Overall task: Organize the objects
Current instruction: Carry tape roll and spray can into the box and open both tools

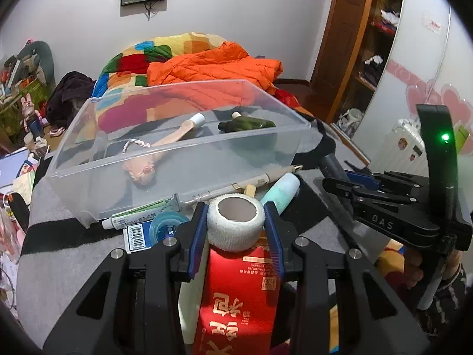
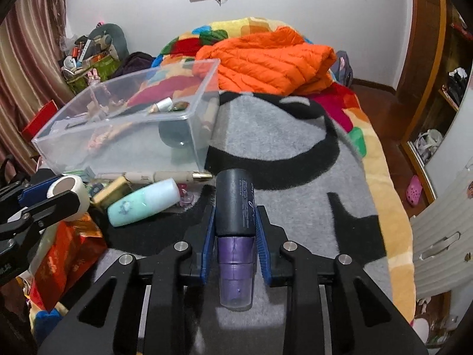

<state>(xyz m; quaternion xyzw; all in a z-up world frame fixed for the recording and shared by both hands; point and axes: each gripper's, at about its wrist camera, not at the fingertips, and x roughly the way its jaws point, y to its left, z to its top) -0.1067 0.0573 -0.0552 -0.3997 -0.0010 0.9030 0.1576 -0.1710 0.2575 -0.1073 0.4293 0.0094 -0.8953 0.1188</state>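
My left gripper is shut on a white bandage roll, blue pads against both its sides, above a red packet. My right gripper is shut on a black-and-purple bottle lying on the grey blanket. A clear plastic box stands just beyond, holding a wooden brush and a green bottle. Along its near wall lie a toothpaste tube, a pen, a mint bottle and blue tape.
An orange jacket and a patchwork quilt are heaped behind the box. Clutter fills the floor at the left. A wooden wardrobe and a white suitcase stand at the right, past the bed's edge.
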